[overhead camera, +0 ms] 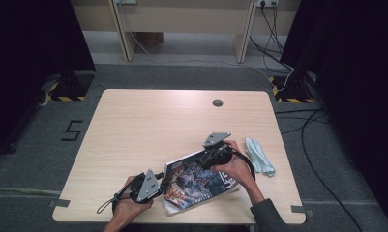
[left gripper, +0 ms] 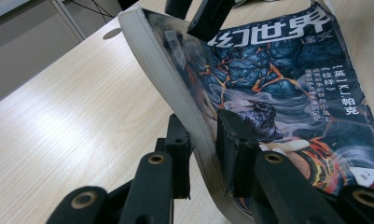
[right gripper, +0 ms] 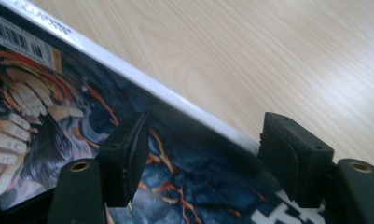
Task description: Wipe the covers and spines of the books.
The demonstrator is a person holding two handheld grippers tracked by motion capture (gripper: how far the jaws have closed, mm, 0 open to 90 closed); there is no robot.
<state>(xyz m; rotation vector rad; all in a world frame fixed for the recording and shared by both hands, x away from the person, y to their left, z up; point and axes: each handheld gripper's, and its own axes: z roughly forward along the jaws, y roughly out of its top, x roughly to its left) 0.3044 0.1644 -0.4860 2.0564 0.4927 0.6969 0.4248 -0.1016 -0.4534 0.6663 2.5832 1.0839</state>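
On magazine [left gripper: 287, 93] cover: "幻世界"

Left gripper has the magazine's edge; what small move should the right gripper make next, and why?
Probably close the right gripper on the magazine. Its jaws stand open astride the far edge, pads clear, while the left gripper clamps the near edge, bowing it up off the table.

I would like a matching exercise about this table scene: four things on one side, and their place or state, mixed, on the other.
Things:
1. magazine
2. left gripper
3. right gripper
4. folded cloth

Places or states:
A. open, over the cover's edge
B. lies on the table, right of the magazine
C. shut on the page edge
D. one side lifted off the table

Pairs: 1-D, 2-C, 3-A, 4-B
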